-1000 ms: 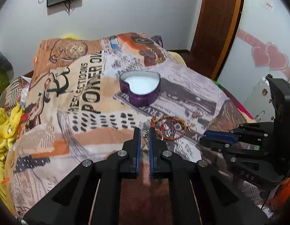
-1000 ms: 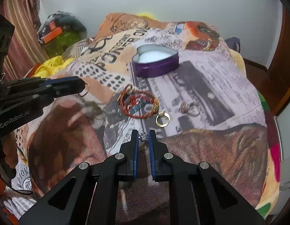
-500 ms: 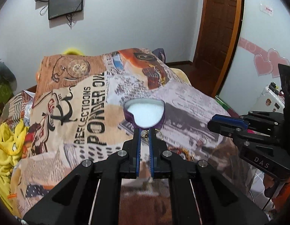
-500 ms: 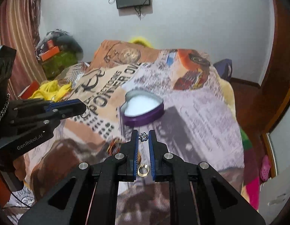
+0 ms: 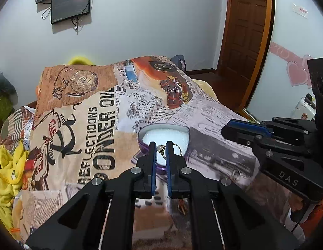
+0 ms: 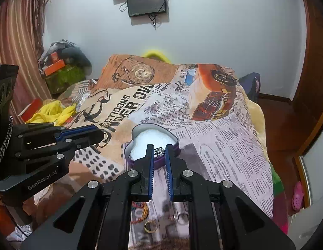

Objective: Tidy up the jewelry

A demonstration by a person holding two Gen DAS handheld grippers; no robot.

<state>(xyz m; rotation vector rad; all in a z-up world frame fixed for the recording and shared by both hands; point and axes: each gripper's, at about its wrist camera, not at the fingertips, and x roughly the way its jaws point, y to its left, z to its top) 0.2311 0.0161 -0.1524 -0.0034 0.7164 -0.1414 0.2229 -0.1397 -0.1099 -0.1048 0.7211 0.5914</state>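
A purple heart-shaped box (image 5: pixel 144 144) with a white lining (image 6: pixel 149 138) sits open on the printed bedspread. My left gripper (image 5: pixel 160 146) is shut on a small gold ring piece (image 5: pixel 160 148) with a hoop (image 5: pixel 178 148) hanging from it, over the box's near side. My right gripper (image 6: pixel 159 150) is shut on a small silver flower-shaped ring (image 6: pixel 160 151), over the box's near edge (image 6: pixel 159 163). Each gripper shows in the other's view: the right one (image 5: pixel 228 130), the left one (image 6: pixel 99 135).
A red and orange beaded bracelet (image 6: pixel 140 210), a gold ring (image 6: pixel 150 227) and a silver ring (image 6: pixel 183 217) lie on the bedspread (image 6: pixel 224 145) under my right gripper. Another small ring (image 5: pixel 236 174) lies right of the box. Yellow cloth (image 5: pixel 5 166) lies at the left.
Both grippers have lifted off the bedspread with their pieces and moved forward to the heart-shaped box. The bracelet and loose rings have dropped behind the fingers.
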